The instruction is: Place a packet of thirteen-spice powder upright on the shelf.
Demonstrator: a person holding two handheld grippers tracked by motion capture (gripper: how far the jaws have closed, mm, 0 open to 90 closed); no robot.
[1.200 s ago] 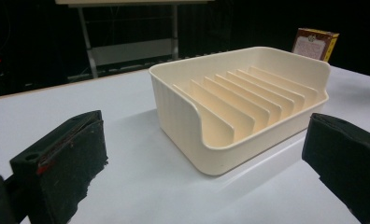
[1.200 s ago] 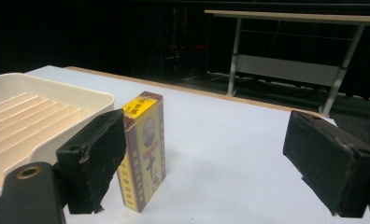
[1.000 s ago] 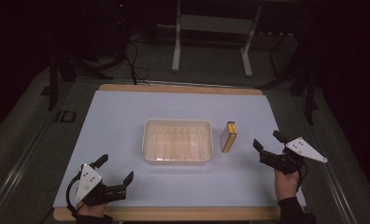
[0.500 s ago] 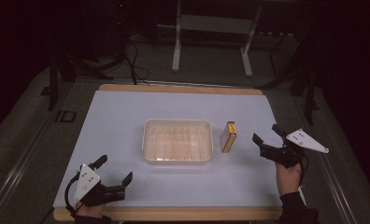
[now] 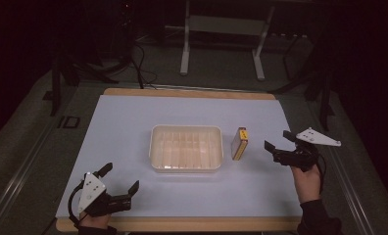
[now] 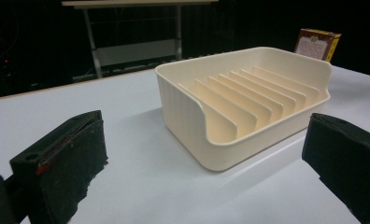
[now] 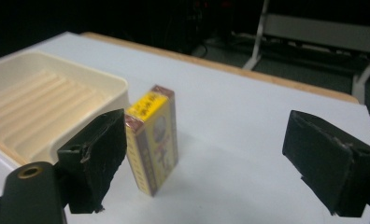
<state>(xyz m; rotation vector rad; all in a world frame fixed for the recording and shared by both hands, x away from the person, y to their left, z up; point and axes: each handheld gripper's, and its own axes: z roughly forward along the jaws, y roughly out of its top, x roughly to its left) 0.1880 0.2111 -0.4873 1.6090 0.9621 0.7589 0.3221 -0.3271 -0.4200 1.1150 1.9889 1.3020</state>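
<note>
A cream ribbed tray (image 5: 186, 148) lies in the middle of the white table top, with upright dividers inside (image 6: 248, 100). Just right of it stands a small brown box with a yellow top (image 5: 239, 143), on its long edge (image 7: 154, 140). My right gripper (image 5: 277, 142) hovers right of the box, open, jaws pointing toward it, with nothing between them (image 7: 211, 163). Near the table's front left corner my left gripper (image 5: 119, 179) rests open and empty, aimed at the tray (image 6: 202, 172). The box's top (image 6: 316, 43) peeks over the tray's far wall.
The white sheet (image 5: 133, 122) covers a wooden board whose edge (image 5: 182, 223) shows at the front. Behind the table stand a metal frame's legs (image 5: 184, 44) and dark cables on the floor (image 5: 133, 63).
My right gripper has shifted a little forward and left, closer to the box. The left gripper has stayed put.
</note>
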